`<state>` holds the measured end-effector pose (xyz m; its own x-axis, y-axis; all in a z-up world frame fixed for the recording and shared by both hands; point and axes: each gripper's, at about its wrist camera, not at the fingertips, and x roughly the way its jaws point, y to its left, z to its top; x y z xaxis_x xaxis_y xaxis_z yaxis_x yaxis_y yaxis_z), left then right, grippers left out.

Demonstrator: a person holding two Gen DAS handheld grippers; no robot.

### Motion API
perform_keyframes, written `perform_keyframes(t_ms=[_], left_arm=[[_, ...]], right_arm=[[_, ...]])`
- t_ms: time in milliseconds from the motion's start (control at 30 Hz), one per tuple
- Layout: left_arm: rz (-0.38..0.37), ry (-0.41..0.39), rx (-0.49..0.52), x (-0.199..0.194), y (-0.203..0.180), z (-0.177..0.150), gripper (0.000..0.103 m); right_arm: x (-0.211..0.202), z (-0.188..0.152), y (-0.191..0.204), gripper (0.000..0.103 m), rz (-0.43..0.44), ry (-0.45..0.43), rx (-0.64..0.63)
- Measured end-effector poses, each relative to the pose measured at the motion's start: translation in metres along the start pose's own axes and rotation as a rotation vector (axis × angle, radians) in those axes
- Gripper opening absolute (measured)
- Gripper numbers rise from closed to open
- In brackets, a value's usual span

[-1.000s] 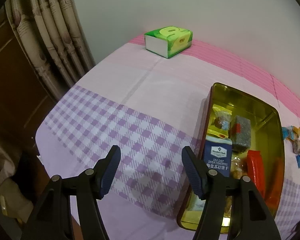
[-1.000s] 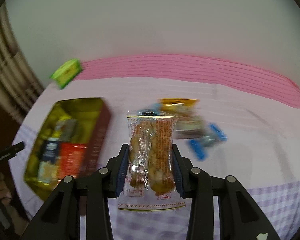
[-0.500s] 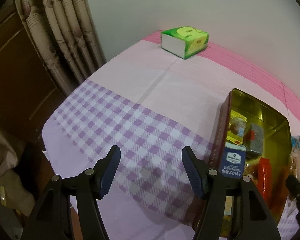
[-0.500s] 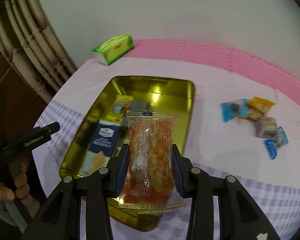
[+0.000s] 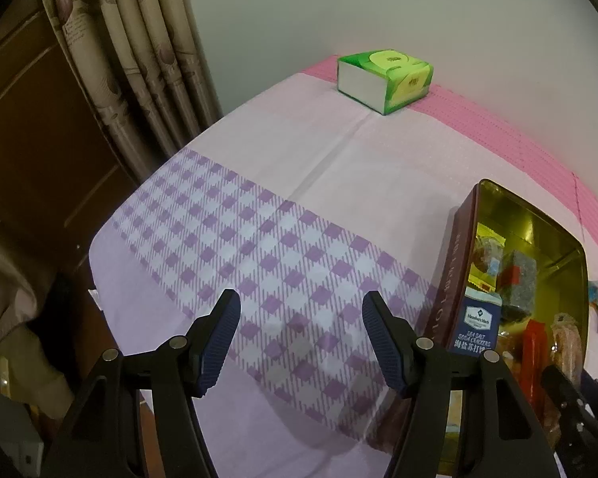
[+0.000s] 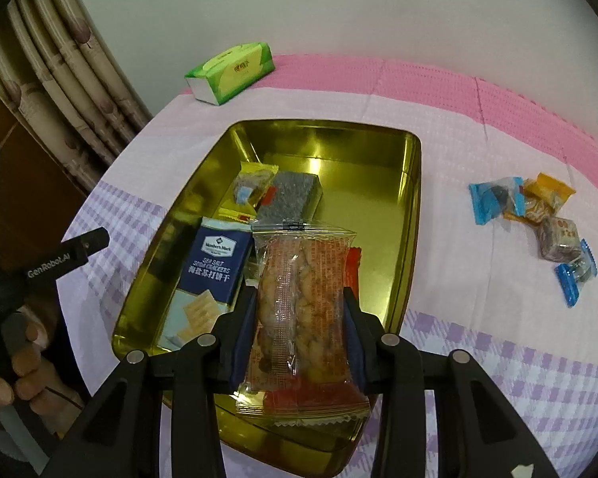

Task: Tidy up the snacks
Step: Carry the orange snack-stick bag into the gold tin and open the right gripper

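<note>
My right gripper (image 6: 299,314) is shut on a clear peanut snack packet (image 6: 299,302) and holds it over the near end of the gold tin (image 6: 412,183). The tin holds a blue cracker box (image 6: 213,263), a grey packet (image 6: 293,195), a yellow-edged candy (image 6: 253,183) and a red packet (image 6: 353,267). Several wrapped candies (image 6: 538,215) lie on the cloth to the right of the tin. My left gripper (image 5: 301,336) is open and empty over the purple check cloth, left of the tin (image 5: 454,263).
A green tissue box (image 6: 231,69) stands at the far left by the wall; it also shows in the left wrist view (image 5: 384,79). A curtain (image 5: 139,59) and a dark wooden door hang past the table's left edge.
My right gripper carried the peanut packet left from the loose candies to over the tin. My left gripper drifted left, away from the tin, and stayed open.
</note>
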<state>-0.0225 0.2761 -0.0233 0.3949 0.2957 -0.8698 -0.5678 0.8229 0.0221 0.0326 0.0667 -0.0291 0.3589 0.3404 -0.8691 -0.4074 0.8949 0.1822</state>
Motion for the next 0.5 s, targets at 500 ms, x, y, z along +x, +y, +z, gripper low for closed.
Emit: perform_keyframes(t_ms=[500], left_arm=[[-0.005, 0.01, 0.007, 0.0009, -0.0034, -0.0014, 0.064]], right_arm=[[0.0029, -0.0034, -0.001, 0.04, 0.0, -0.001, -0.013]])
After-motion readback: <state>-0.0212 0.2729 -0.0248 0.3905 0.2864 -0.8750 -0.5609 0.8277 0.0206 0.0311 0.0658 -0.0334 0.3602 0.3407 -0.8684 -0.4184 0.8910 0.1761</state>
